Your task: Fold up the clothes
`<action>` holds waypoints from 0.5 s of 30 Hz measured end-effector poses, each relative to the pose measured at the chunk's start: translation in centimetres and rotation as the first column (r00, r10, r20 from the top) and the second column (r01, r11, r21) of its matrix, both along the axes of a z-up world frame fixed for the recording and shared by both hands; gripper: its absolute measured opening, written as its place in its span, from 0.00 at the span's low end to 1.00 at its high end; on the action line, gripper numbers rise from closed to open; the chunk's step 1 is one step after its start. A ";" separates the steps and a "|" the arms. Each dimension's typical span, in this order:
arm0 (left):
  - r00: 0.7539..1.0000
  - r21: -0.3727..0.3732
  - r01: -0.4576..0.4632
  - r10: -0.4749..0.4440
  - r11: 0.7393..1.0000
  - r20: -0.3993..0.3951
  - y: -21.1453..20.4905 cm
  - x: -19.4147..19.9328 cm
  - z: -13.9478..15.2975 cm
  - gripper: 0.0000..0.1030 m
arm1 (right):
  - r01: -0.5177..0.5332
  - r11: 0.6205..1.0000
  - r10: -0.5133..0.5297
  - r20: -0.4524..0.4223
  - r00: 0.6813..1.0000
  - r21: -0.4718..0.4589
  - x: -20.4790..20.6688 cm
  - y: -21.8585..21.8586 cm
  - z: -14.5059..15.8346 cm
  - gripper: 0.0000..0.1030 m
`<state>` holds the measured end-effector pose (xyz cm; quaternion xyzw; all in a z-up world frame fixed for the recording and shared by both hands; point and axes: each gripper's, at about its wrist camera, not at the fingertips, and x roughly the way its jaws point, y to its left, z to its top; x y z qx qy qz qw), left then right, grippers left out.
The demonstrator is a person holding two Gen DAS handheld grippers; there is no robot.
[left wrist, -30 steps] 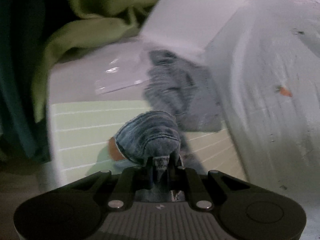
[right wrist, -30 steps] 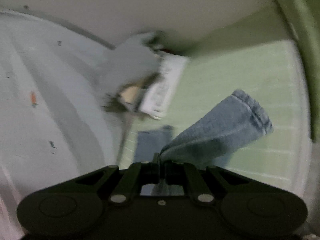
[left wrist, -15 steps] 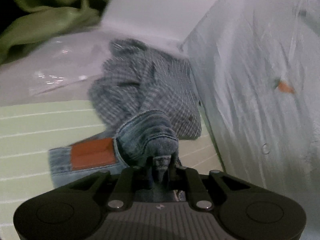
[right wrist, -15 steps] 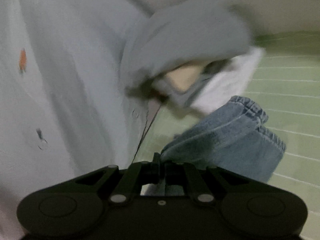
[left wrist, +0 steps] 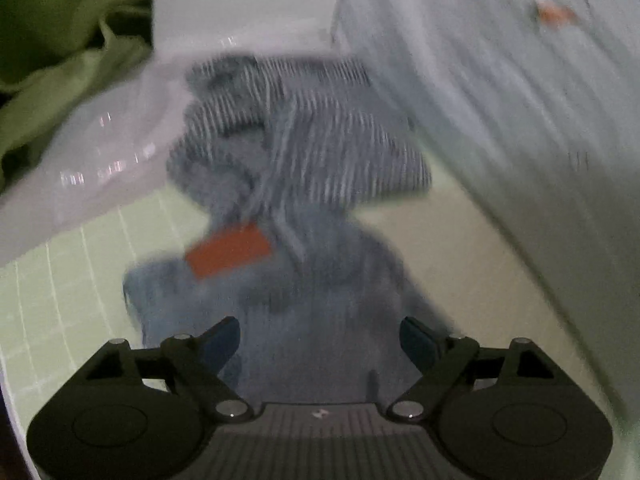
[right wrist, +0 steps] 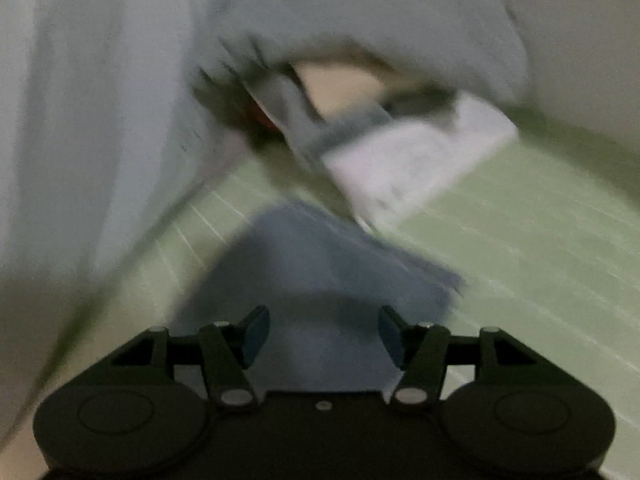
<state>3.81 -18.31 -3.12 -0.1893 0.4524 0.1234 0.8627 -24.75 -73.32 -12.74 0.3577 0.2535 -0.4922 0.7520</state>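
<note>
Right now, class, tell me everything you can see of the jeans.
The jeans are blue denim, blurred in both views, lying bunched on the pale green striped sheet. An orange-brown patch shows at the waistband. A striped grey garment lies against their far end. Both grippers, left and right, are opening, denim between the fingers but not pinched.

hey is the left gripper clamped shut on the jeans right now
No, the left gripper has its jaws spread wide and opening, with the jeans lying loose between them on the green mat.
</note>
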 end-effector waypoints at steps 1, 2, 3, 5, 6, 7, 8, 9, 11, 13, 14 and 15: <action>0.999 0.001 0.025 -0.025 1.000 -0.024 -0.5 -0.4 -0.5 0.85 | 0.003 1.000 -0.002 -0.014 1.000 0.017 -0.6 0.3 -0.7 0.60; 0.998 0.003 0.050 -0.050 0.999 -0.048 -1.1 -0.8 -1.0 0.85 | -0.002 1.000 0.003 -0.017 1.000 0.029 -0.6 0.5 -1.2 0.61; 0.995 0.009 0.076 -0.075 0.997 -0.070 -1.6 -1.2 -1.4 0.85 | -0.007 0.999 0.008 -0.020 1.000 0.042 -0.6 0.8 -1.7 0.61; 0.987 0.034 0.131 -0.126 0.991 -0.103 -2.7 -1.7 -2.4 0.85 | -0.018 0.998 0.019 -0.024 1.000 0.066 -0.7 1.2 -2.6 0.62; 0.981 0.050 0.162 -0.155 0.986 -0.118 -3.2 -1.8 -2.8 0.85 | -0.032 0.997 0.034 -0.029 0.999 0.074 -0.4 1.4 -3.0 0.61; 0.975 0.071 0.189 -0.179 0.979 -0.133 -3.7 -1.9 -3.2 0.85 | -0.044 0.996 0.047 -0.030 0.998 0.076 0.0 1.6 -3.1 0.58; 0.971 0.091 0.206 -0.192 0.974 -0.142 -4.0 -2.1 -3.4 0.85 | -0.057 0.995 0.059 -0.030 0.998 0.077 0.3 1.8 -3.3 0.48; 0.967 0.109 0.222 -0.205 0.969 -0.151 -4.3 -2.3 -3.7 0.85 | -0.065 0.994 0.067 -0.028 0.997 0.084 0.7 1.8 -3.5 0.40; 0.961 0.128 0.241 -0.219 0.962 -0.167 -4.3 -2.5 -4.2 0.85 | -0.077 0.994 0.078 -0.010 0.997 0.076 0.4 1.8 -3.3 0.06; 0.956 0.132 0.258 -0.232 0.957 -0.181 -4.0 -2.9 -4.7 0.87 | -0.073 0.995 0.071 0.026 0.997 0.072 -0.3 1.8 -2.8 0.05; 0.956 0.134 0.254 -0.227 0.958 -0.188 -3.7 -3.2 -5.0 0.87 | -0.062 0.995 0.058 0.055 0.997 0.073 -0.9 1.7 -2.3 0.05; 0.955 0.132 0.251 -0.223 0.959 -0.195 -3.3 -3.4 -5.3 0.89 | -0.049 0.997 0.045 0.072 0.996 0.057 -1.8 1.9 -1.5 0.05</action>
